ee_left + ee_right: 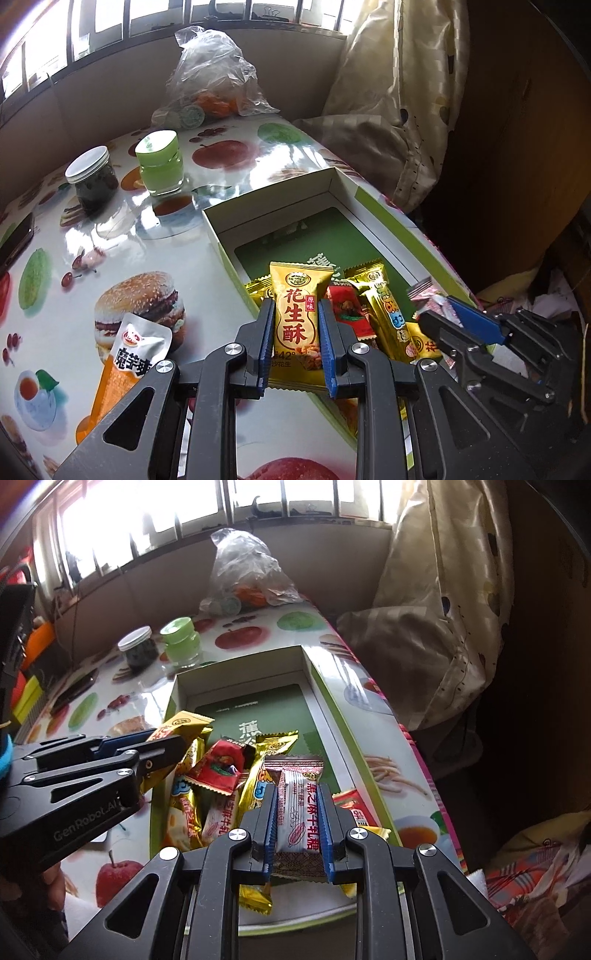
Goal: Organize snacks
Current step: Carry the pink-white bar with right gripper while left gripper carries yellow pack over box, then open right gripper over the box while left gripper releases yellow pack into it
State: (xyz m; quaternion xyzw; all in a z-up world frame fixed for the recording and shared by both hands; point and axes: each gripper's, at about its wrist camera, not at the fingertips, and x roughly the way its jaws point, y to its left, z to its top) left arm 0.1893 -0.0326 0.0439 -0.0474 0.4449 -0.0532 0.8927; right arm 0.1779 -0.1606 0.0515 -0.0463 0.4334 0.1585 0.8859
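Observation:
My left gripper (296,302) is shut on a gold peanut-crisp packet (291,280), held upright over the near left corner of an open green-rimmed box (280,206). My right gripper (297,788) is shut on a white and maroon sesame-candy packet (295,771) above the box (236,668). Inside the box lie several snacks, among them a red packet (218,768) and a gold bar (388,317). In the right wrist view the left gripper (168,738) comes in from the left with its gold packet (188,722). An orange and silver pouch (125,354) lies on the table left of the box.
A dark jar with a white lid (92,181) and a green-lidded jar (160,162) stand behind the box. A plastic bag of oranges (214,85) sits at the far end by the window. A phone (14,240) lies at the left. A curtain (399,92) hangs past the table's right edge.

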